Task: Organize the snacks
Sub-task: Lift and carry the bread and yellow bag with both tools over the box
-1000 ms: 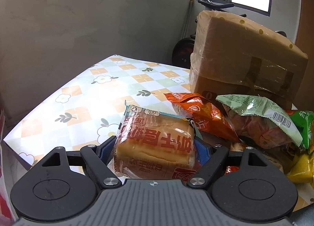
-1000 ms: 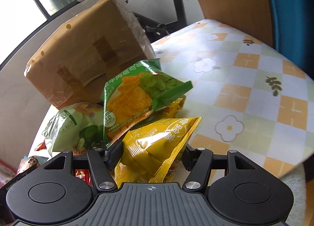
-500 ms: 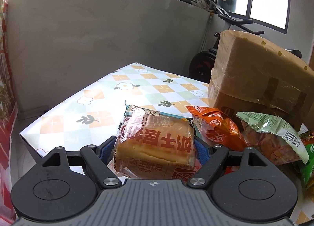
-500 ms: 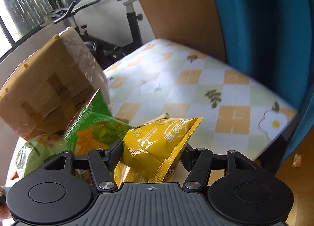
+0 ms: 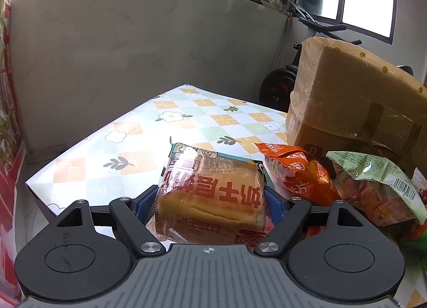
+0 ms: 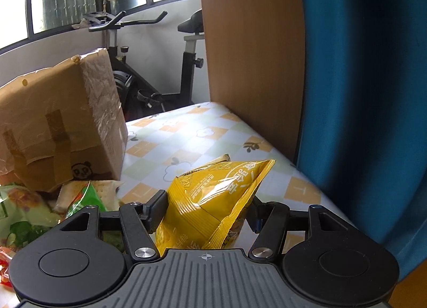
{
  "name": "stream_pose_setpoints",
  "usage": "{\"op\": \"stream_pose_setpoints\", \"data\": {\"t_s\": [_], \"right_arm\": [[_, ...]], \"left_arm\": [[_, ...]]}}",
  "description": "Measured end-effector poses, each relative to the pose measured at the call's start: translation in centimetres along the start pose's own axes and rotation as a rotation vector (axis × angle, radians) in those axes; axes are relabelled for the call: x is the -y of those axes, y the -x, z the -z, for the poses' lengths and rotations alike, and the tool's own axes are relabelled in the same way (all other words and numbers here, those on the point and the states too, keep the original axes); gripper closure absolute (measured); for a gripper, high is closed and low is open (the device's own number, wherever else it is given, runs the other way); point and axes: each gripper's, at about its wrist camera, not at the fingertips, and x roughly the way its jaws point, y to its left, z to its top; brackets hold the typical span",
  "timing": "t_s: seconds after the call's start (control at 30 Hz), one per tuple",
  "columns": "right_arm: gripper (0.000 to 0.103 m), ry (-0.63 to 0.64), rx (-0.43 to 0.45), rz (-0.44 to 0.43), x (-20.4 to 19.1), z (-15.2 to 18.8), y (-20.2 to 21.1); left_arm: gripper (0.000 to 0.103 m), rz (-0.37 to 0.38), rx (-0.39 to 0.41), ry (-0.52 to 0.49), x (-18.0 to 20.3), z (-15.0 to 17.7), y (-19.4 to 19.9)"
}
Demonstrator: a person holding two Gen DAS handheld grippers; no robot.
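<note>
My left gripper (image 5: pixel 210 201) is shut on a wrapped bread loaf (image 5: pixel 210 195) with red lettering, held above the near part of the flower-patterned table (image 5: pixel 165 131). An orange snack bag (image 5: pixel 296 174) and a pale green snack bag (image 5: pixel 379 187) lie to its right. My right gripper (image 6: pixel 205 209) is shut on a yellow snack bag (image 6: pixel 213 201), held above the table (image 6: pixel 192 131). Green snack bags (image 6: pixel 24 209) lie at its lower left.
A taped cardboard box (image 5: pixel 355 102) stands behind the snack pile; it also shows in the right wrist view (image 6: pixel 58 121). A wooden panel (image 6: pixel 253 49) and a blue curtain (image 6: pixel 368 94) border the table's right side. An exercise bike (image 6: pixel 149 67) stands beyond the table.
Both grippers have lifted and drawn back with their packs. The right one has swung right, away from the snack pile toward the curtain side. The left view now shows more wall and table edge.
</note>
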Motion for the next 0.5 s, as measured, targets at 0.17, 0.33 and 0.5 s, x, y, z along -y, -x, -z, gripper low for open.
{"op": "stream_pose_setpoints", "data": {"t_s": [0.17, 0.33, 0.5], "right_arm": [[0.047, 0.017, 0.030, 0.005, 0.2, -0.7, 0.0], [0.047, 0.014, 0.068, -0.003, 0.6, -1.5, 0.2], [0.047, 0.013, 0.103, -0.030, 0.5, -2.5, 0.7]], "left_arm": [[0.020, -0.009, 0.010, -0.001, -0.1, -0.1, 0.1], [0.020, -0.017, 0.022, -0.006, -0.1, -0.2, 0.4], [0.020, -0.022, 0.037, -0.014, 0.0, -0.4, 0.6]]}}
